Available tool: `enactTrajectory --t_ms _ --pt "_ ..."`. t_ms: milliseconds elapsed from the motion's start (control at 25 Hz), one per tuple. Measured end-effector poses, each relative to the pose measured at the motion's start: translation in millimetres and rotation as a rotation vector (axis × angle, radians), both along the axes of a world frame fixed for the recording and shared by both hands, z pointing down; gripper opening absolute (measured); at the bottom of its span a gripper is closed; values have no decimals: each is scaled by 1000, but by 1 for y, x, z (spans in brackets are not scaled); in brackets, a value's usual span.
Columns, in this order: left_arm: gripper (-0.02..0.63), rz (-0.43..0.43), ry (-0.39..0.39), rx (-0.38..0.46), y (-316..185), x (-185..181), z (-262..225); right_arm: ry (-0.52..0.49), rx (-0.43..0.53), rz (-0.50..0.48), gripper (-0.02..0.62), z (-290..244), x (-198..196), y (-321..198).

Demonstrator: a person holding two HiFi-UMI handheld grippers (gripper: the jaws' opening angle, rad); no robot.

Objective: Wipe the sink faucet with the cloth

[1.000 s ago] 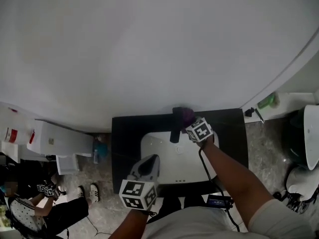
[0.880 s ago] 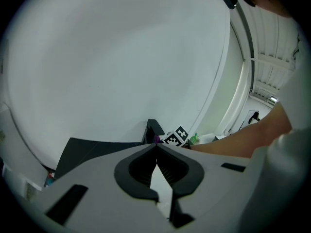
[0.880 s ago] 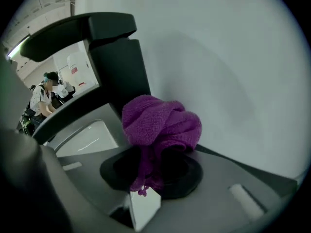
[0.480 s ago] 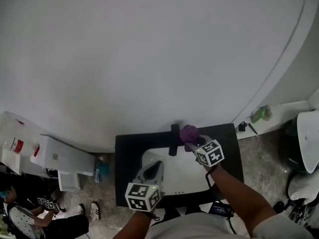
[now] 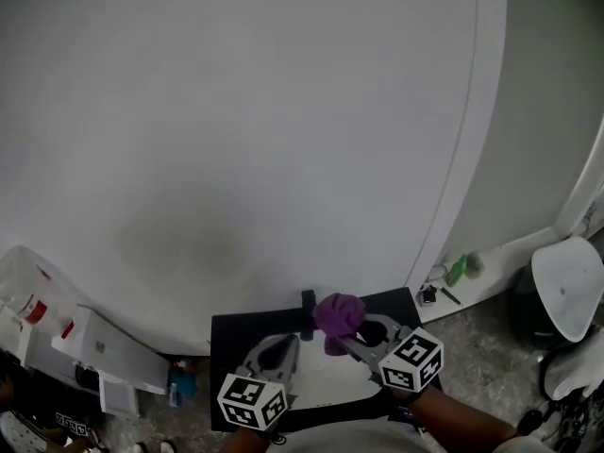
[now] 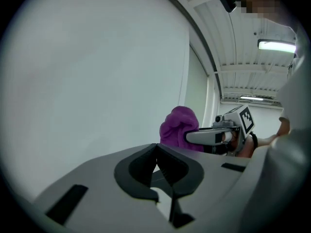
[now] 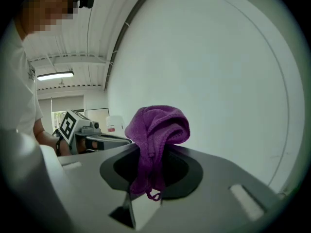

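1. A bunched purple cloth [image 7: 156,125] is pinched tight in the closed jaws of the right gripper [image 7: 153,153]. It is held just right of the black sink faucet [image 5: 308,327]; whether the two touch cannot be told.
2. The left gripper [image 6: 156,149] hovers nearer and to the left, its jaws pressed together with nothing between them.
3. Beneath both tools lies a white sink basin [image 5: 319,377], set in a black countertop [image 5: 226,343].
4. A plain white wall [image 5: 236,140] rises directly behind the faucet and fills most of the head view. A white trim strip [image 5: 477,130] runs down the wall at right.
5. Beyond the countertop's right edge, speckled grey floor [image 5: 481,343] opens out. A small green container [image 5: 457,270] sits at the wall's foot there, with a white rounded container [image 5: 566,295] farther right.
6. White plastic boxes [image 5: 99,347] crowd the floor at left.
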State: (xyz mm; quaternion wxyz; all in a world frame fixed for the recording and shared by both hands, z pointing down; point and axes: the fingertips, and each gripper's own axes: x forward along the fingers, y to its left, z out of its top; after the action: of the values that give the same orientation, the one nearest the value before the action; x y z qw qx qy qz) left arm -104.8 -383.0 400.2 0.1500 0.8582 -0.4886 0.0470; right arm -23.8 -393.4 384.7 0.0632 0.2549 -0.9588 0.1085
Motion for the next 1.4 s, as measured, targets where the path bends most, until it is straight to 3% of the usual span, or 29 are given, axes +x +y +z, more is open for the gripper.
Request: enactTrajectory --t_ms 200,640,880,1400 --pt "8 4 22 7 15 0 -8 -17 -22 8 98 -3 -6 28" --pt "8 -15 8 26 22 -3 -16 17 10 76 92 -9 -12 32" --pt "8 -10 27 35 25 -4 -21 -13 -31 69 92 -8 -17 35" --pt "8 6 34 35 32 6 -24 -34 -29 56 92 -15 -16 42"
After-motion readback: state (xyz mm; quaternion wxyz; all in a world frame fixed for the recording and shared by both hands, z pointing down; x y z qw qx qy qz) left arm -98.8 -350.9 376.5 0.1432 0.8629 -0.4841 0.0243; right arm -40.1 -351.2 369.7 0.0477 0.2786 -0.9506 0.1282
